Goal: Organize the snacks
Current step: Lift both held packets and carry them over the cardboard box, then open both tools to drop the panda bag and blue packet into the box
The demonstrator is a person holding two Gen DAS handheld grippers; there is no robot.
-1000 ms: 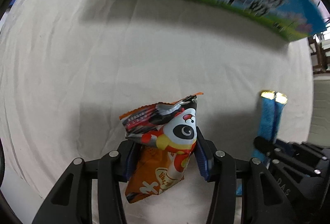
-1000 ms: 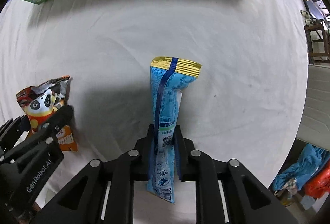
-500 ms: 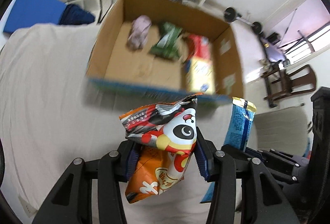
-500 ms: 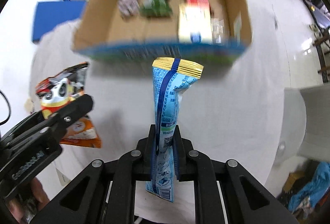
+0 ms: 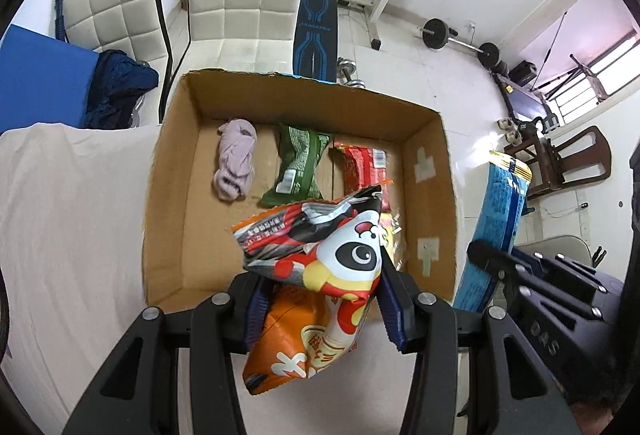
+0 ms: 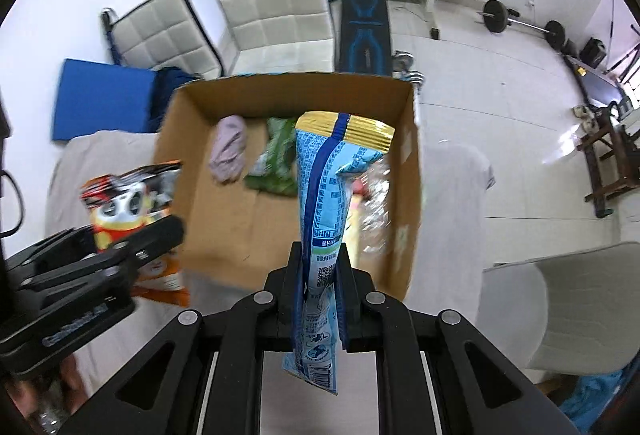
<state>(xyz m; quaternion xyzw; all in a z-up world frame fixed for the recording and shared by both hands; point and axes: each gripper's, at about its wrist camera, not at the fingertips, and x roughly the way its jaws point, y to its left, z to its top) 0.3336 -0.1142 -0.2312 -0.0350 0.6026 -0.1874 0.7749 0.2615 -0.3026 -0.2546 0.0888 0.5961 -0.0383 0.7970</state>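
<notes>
Gripping the panda snack bag [image 5: 320, 267], the left tongs [image 5: 320, 305] hang at the cardboard box's [image 5: 168, 195] 6 o'clock edge; the right tongs [image 6: 320, 267] pinch the blue packet [image 6: 324, 195] upright at 3 o'clock, beside the box.

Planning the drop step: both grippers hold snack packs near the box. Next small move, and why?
Probably ease the left gripper forward: its panda snack bag hangs only over the near wall of the cardboard box, whose floor is bare on the left.
</notes>
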